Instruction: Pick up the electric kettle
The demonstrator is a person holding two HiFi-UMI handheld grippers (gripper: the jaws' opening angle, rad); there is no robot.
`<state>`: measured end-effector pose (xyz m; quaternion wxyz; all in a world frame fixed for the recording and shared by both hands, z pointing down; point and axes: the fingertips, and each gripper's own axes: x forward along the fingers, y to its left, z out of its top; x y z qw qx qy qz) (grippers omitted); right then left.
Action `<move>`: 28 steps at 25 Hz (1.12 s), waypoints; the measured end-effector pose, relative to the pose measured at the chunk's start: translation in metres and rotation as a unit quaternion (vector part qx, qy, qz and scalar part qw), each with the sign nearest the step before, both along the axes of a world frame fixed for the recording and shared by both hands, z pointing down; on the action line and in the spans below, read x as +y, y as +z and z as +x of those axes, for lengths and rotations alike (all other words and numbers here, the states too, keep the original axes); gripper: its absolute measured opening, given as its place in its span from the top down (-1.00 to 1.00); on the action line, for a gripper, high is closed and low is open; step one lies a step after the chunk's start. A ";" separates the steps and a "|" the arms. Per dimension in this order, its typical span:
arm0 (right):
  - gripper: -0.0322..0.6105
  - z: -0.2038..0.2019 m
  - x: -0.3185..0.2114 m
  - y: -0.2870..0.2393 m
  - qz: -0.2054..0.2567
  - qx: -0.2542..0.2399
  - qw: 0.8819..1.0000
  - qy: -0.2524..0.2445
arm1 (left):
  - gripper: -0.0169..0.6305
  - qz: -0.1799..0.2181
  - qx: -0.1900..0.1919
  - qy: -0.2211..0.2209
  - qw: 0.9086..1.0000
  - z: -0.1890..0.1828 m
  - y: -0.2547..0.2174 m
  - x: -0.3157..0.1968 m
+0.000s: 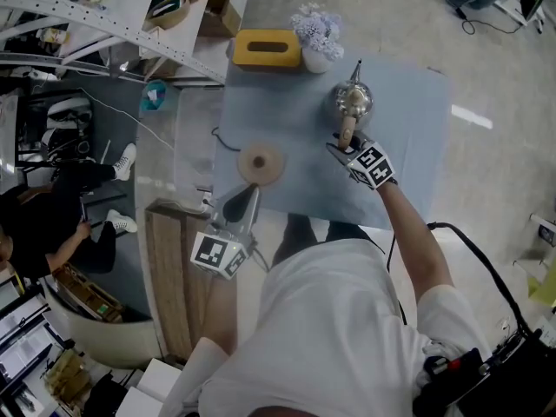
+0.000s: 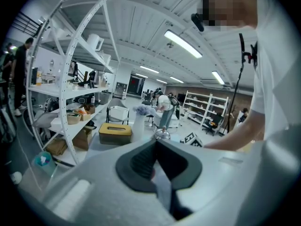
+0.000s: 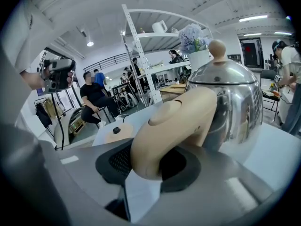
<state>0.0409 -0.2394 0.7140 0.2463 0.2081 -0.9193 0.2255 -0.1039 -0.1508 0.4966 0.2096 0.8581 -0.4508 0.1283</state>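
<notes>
A polished steel electric kettle (image 1: pixel 354 102) with a tan handle (image 1: pixel 347 132) stands on the grey-blue table cloth (image 1: pixel 417 137), off its base. My right gripper (image 1: pixel 345 148) reaches in from the near side, shut on that handle. In the right gripper view the handle (image 3: pixel 169 126) fills the space between the black pads (image 3: pixel 115 161), with the kettle body (image 3: pixel 235 102) just beyond. The round tan base (image 1: pixel 261 163) lies to the left. My left gripper (image 1: pixel 247 191) hovers at the table's near edge, shut with nothing in it; its tips (image 2: pixel 156 142) meet, and the kettle (image 2: pixel 162 134) shows small beyond them.
A yellow tissue box (image 1: pixel 266 49) and a white vase of flowers (image 1: pixel 317 35) stand at the table's far edge. A cord runs left from the base. White metal shelving (image 1: pixel 130 24) stands to the left. A seated person (image 1: pixel 52 224) is at the left.
</notes>
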 end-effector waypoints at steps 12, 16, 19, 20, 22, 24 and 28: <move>0.45 0.001 0.003 0.011 0.002 0.024 1.000 -0.017 | 0.94 -0.005 -0.009 0.001 1.000 -0.003 0.001 0.006; 0.36 0.001 0.005 0.014 -0.010 0.025 0.999 -0.022 | 0.94 -0.004 -0.011 -0.003 1.000 -0.005 0.001 0.007; 0.31 0.003 0.005 0.014 -0.013 0.025 0.999 -0.018 | 0.94 -0.003 -0.009 -0.003 1.000 -0.003 0.000 0.009; 0.31 0.004 0.004 0.014 -0.013 0.026 0.999 -0.015 | 0.94 -0.003 -0.009 -0.003 1.000 -0.003 0.000 0.009; 0.27 0.007 0.003 0.014 -0.012 0.029 0.999 -0.012 | 0.94 -0.002 -0.008 -0.003 1.000 -0.003 0.002 0.011; 0.26 0.010 0.002 0.016 -0.011 0.032 0.999 -0.010 | 0.94 0.000 -0.008 -0.003 1.000 -0.002 0.004 0.010; 0.26 0.024 0.008 0.007 -0.009 0.036 0.999 -0.001 | 0.94 0.006 -0.007 0.004 1.000 0.003 0.000 0.015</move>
